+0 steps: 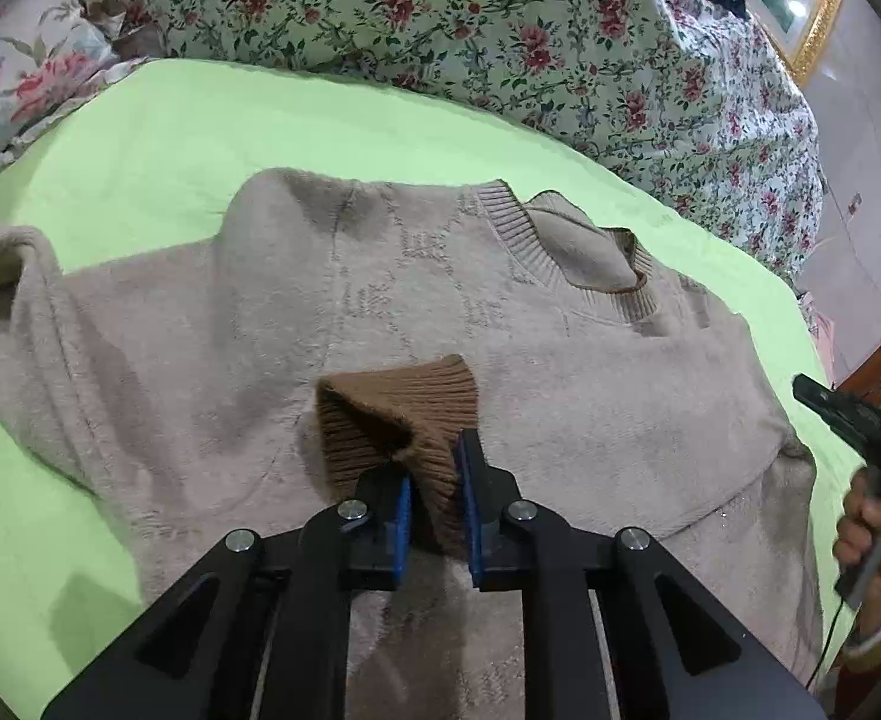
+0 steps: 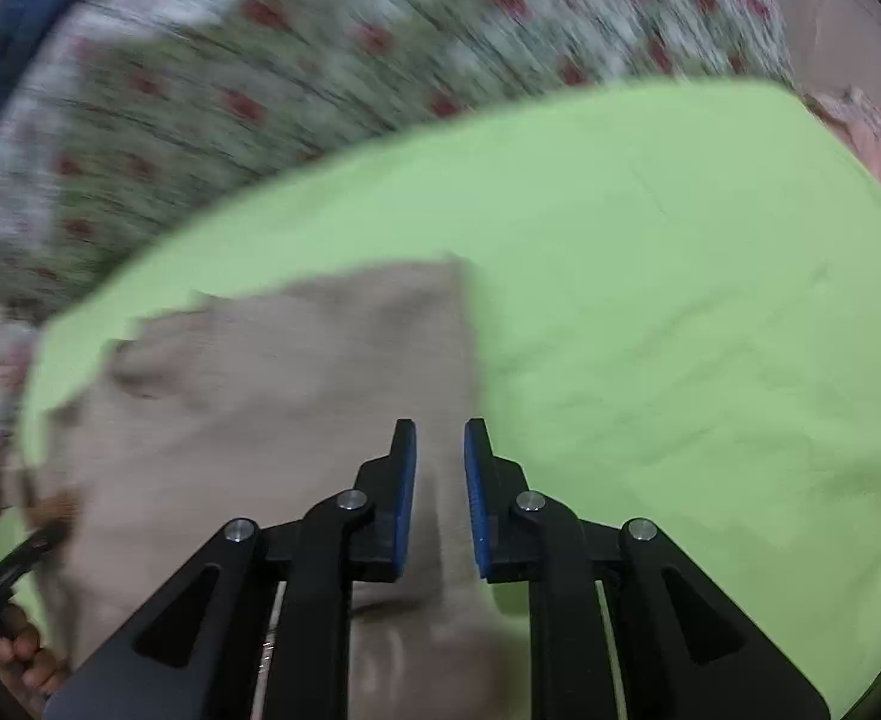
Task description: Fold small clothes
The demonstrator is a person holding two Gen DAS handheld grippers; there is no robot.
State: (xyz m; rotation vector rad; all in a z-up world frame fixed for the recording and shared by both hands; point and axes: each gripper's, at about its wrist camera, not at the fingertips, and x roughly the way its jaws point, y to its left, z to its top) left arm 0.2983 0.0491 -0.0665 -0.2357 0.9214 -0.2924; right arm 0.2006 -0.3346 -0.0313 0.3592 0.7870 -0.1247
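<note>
A beige knit sweater (image 1: pixel 260 330) lies spread face up on a green sheet (image 1: pixel 170 132), its ribbed neck toward the far right. One sleeve is folded across the chest, and its brown ribbed cuff (image 1: pixel 404 408) sits between the blue pads of my left gripper (image 1: pixel 434 456). The jaws stand slightly apart and the cuff is loose in the gap. The right wrist view is blurred. In it my right gripper (image 2: pixel 438 423) hangs narrowly open over the sweater's right edge (image 2: pixel 290 360), with nothing pinched. It also shows at the left view's right edge, the right gripper (image 1: pixel 848 414) held in a hand (image 1: pixel 878 528).
A floral quilt (image 1: pixel 500 30) is bunched along the far side of the sheet, with a floral pillow (image 1: pixel 26 60) at the far left. A gold-framed picture (image 1: pixel 812 0) stands at the far right. Bare green sheet (image 2: pixel 680 300) stretches to the right of the sweater.
</note>
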